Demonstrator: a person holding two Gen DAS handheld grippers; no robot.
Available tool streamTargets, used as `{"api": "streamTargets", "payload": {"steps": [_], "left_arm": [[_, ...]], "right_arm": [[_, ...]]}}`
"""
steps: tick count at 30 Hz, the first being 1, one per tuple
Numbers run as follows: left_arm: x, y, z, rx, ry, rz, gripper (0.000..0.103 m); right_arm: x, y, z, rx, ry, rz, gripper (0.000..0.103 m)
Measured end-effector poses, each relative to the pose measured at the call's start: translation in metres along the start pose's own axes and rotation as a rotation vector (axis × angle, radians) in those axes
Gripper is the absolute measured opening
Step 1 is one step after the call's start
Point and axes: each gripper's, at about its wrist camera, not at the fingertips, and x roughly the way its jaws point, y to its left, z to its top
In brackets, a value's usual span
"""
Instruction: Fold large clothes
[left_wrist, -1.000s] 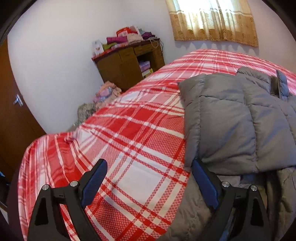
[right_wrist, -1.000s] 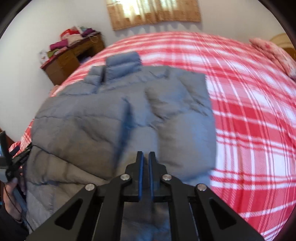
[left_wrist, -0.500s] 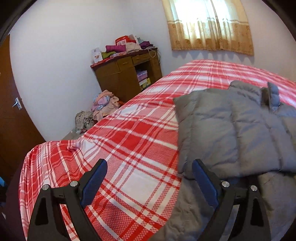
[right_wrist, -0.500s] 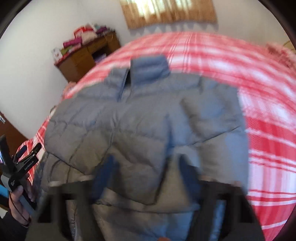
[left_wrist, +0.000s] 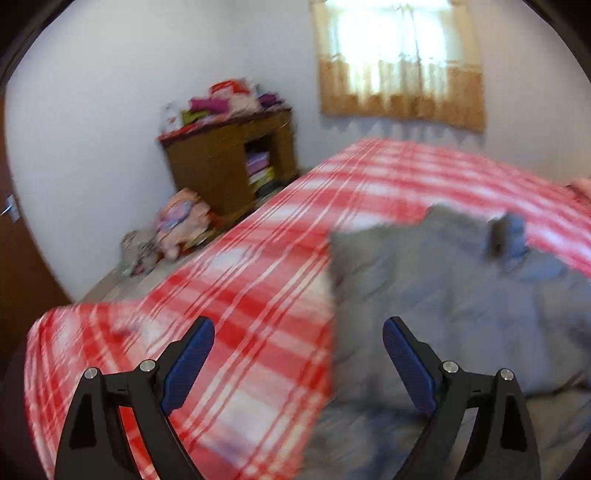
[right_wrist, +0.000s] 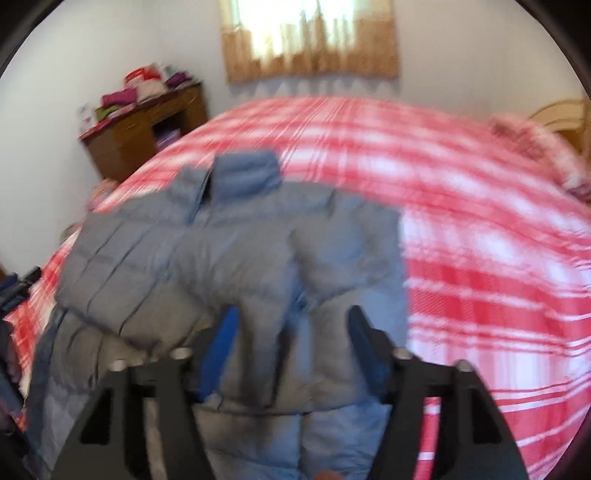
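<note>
A grey quilted puffer jacket (right_wrist: 229, 251) lies on the red and white plaid bed (right_wrist: 461, 236), both sleeves folded in over its front and its collar (right_wrist: 243, 177) pointing away. My right gripper (right_wrist: 291, 332) is open and empty above the jacket's near hem. In the left wrist view the jacket (left_wrist: 461, 295) lies to the right. My left gripper (left_wrist: 297, 339) is open and empty above the bed (left_wrist: 258, 280), at the jacket's left edge. Both views are blurred by motion.
A wooden cabinet (left_wrist: 229, 158) piled with folded clothes stands against the far wall, left of the bed. A heap of clothes (left_wrist: 177, 225) lies on the floor beside it. A curtained window (left_wrist: 402, 62) is behind the bed. A pillow (right_wrist: 532, 147) lies at far right.
My right gripper has opened, let go of the jacket and drawn back. My left gripper stays open and has lifted and tilted up from the bed. The sleeves now lie folded.
</note>
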Motion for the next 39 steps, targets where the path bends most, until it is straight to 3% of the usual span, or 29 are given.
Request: {"api": "streamTargets", "payload": {"steps": [3,6,12,23,39], "left_arm": [[0.018,-0.029,0.021,0.015,0.000,-0.055,0.093],[0.049,-0.055,0.027,0.045,0.016,-0.009,0.093],[0.099,-0.094,-0.005,0.117,0.133,0.013,0.093],[0.121,-0.095,-0.020,0.110,0.214,-0.021,0.100],[0.128,-0.094,-0.018,0.101,0.229,-0.023,0.102]], "right_arm": [[0.006,0.017,0.016,0.005,-0.010,0.028,0.047],[0.030,0.040,0.023,-0.013,-0.011,0.051,0.047],[0.092,0.058,-0.001,-0.040,0.047,0.008,0.047],[0.108,0.050,-0.017,-0.022,0.060,0.010,0.045],[0.114,0.065,-0.020,-0.090,0.090,-0.077,0.046]]}}
